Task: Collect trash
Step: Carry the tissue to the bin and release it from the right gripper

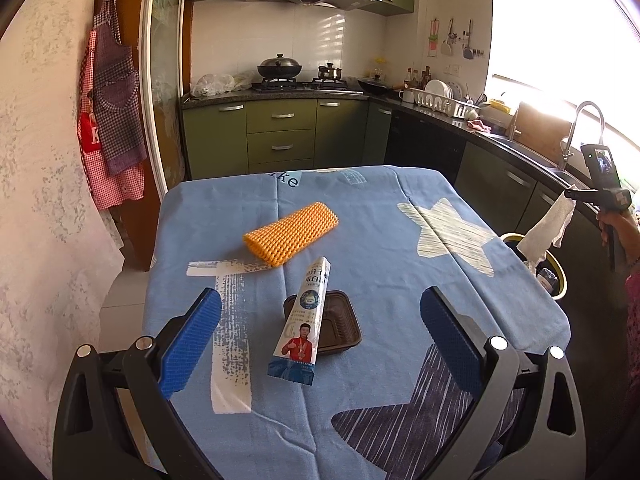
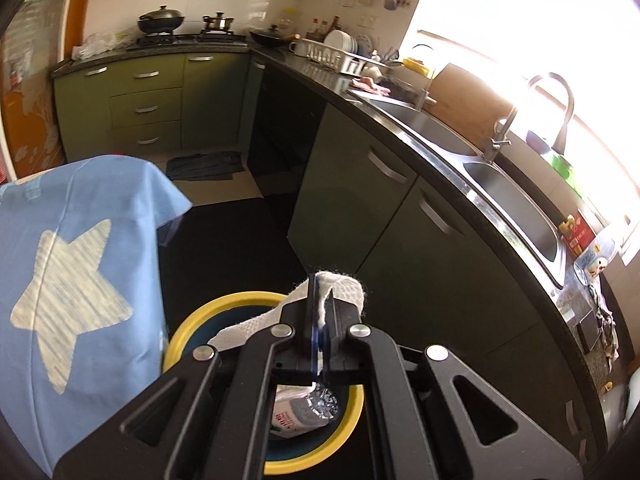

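— Trash first: what's nearest on the table [image 1: 400,264]?

— Closest to the left gripper [image 1: 320,344] is a printed paper pouch [image 1: 303,324] with a man in red on it, lying partly over a dark brown plastic tray [image 1: 340,326]. The gripper's blue pads [image 1: 192,340] are spread wide, one on either side of the pair, touching neither.

— So nothing picked up on that side?

— I'd say not. Beyond the pouch lies a rolled orange foam net [image 1: 291,234], well apart from the gripper.

— And the other hand?

— Off the table's right edge, the right gripper [image 2: 320,320] is pinched tight on a white paper towel [image 2: 344,284], held right above the yellow-rimmed bin [image 2: 192,320]. From the left camera you see that towel [image 1: 548,228] dangling over the bin [image 1: 560,276].

— Anything in the bin already?

— Yes, a crumpled white wrapper with some foil [image 2: 308,408] sits at the bottom. My guess: some is done, the towel is about to be dropped, and three items on the table are left.

— What can't you tell?

— The gripper body hides much of the bin's inside, so there may be more in it. The wrapper's print is too small to read. Whether the tray holds anything under the pouch, I can't say. The window glare washes out the far counter by the sink [image 2: 508,196].
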{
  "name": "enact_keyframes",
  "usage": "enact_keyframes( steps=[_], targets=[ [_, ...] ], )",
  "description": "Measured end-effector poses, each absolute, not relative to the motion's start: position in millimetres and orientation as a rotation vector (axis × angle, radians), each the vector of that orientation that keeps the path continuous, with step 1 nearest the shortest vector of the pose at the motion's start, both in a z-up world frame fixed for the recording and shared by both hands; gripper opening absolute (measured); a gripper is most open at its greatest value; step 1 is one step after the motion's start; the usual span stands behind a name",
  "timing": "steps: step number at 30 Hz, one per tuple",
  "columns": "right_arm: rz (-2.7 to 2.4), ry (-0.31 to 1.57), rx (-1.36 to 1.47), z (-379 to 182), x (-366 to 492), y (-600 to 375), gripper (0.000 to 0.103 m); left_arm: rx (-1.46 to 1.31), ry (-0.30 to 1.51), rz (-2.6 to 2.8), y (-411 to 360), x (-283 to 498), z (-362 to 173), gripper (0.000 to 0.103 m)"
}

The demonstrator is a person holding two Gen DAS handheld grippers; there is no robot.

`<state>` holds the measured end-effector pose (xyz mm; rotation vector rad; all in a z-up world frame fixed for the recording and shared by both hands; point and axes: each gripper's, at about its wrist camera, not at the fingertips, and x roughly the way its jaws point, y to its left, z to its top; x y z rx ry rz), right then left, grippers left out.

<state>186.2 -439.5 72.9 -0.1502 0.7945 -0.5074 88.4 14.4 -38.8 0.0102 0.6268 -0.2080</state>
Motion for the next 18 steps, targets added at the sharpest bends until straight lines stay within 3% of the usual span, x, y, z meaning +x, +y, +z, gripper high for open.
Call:
enact_keyframes(
  steps=[9, 11, 12, 13, 18],
  targets=[
    [-0.502, 0.894, -0.116, 40.6, 189.6, -458.8, 0.002, 0.009, 0.641, -0.217, 10.5, 95.9, -42.5, 0.098],
    [-0.47, 0.967, -0.11, 23.1, 193.0, -457.2, 0.016, 0.012, 0.646, -0.224, 8.4, 97.3, -43.9, 0.098],
    [-0.459, 0.984, -0.107, 16.2, 192.7, -456.4, 0.034, 0.015, 0.648, -0.228, 7.5, 97.8, -44.4, 0.098],
    [-0.456, 0.988, -0.108, 12.9, 191.7, -455.7, 0.04, 0.018, 0.649, -0.231, 6.5, 97.8, -44.8, 0.098],
    [-0.46, 0.941, -0.089, 22.1, 176.3, -445.5, 0.043, 0.026, 0.651, -0.236, 5.0, 97.5, -45.0, 0.098]
  ],
)
